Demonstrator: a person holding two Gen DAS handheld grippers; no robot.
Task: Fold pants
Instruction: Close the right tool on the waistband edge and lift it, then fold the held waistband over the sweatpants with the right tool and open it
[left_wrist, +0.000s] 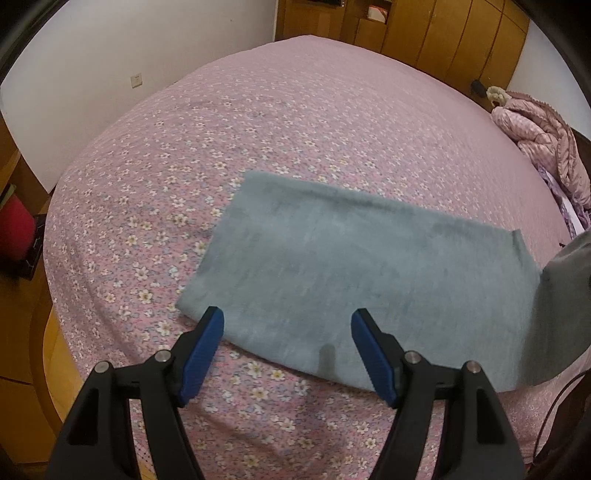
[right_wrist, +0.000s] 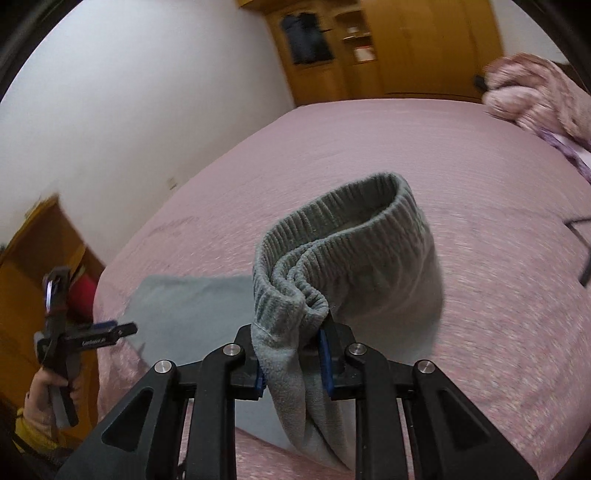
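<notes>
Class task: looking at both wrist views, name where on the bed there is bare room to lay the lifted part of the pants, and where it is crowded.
Free: the bedspread beyond the pants, toward the wardrobe and wall. Crowded: the far right corner, under the pink quilt.

Your left wrist cam sits behind the left gripper (left_wrist: 287, 325) and looks steeply down across the bed (left_wrist: 295, 122), near the grey pants (left_wrist: 332, 266), with the wardrobe (left_wrist: 424, 33) at the top. Your right wrist cam looks along the right gripper (right_wrist: 291, 354) at a flatter angle, close up on the ribbed waistband (right_wrist: 332, 229). Both views share the bed, the pants, the white wall (left_wrist: 129, 48), the wardrobe and the pink quilt (left_wrist: 543, 144).
</notes>
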